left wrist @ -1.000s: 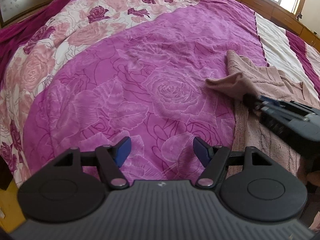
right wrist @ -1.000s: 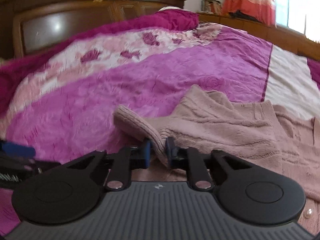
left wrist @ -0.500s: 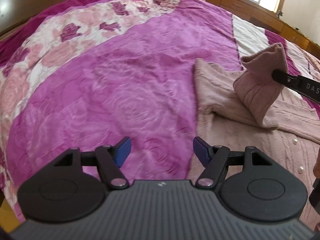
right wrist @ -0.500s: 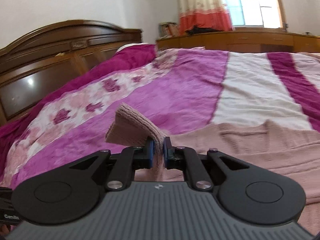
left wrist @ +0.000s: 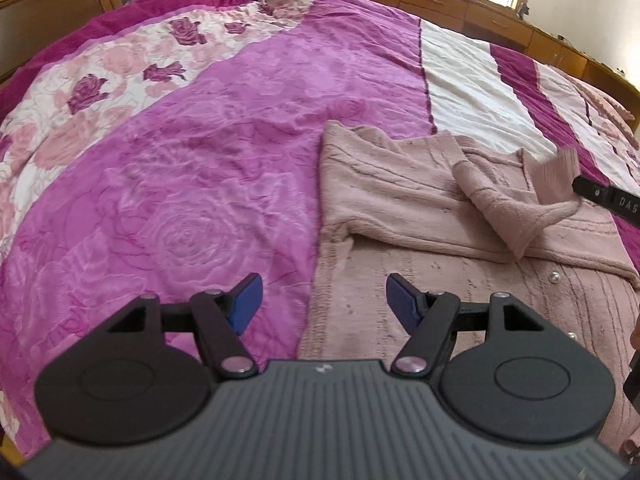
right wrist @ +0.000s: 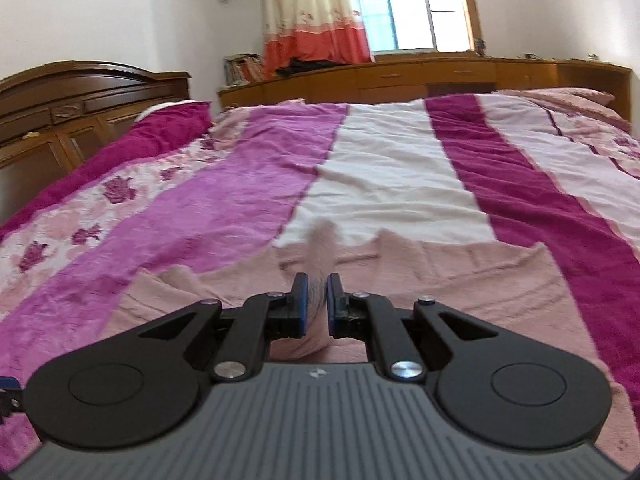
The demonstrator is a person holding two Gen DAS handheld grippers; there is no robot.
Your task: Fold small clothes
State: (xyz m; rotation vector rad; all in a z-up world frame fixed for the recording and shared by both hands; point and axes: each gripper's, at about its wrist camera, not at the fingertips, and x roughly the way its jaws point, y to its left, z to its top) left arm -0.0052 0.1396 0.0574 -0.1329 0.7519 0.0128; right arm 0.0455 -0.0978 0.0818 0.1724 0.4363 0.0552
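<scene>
Pink knit cardigan lies flat on the bed's quilt, front up, pearl buttons showing. Body runs from the near edge away toward the white stripe of the quilt, so long axis is roughly near-to-far in the left wrist view; its left border sits on the purple rose panel just beside that stripe. One sleeve is drawn across the chest, pointing away from the purple panel; its ribbed cuff is raised off the body. Judged: sleeve is being carried inward to lay over the front, first fold step, still early.

Right gripper is clamped on that cuff, jaws nearly together with knit pinched between the pads; the cuff stands up past the tips, blurred. Grip at the cuff end lets the whole sleeve trail and drape.

Left gripper hangs over the cardigan's near left border, jaws spread wide, nothing between them, touching nothing. Probably waiting to pin or smooth the body.

Beyond the quilt: wooden headboard, low cabinets, curtain.
</scene>
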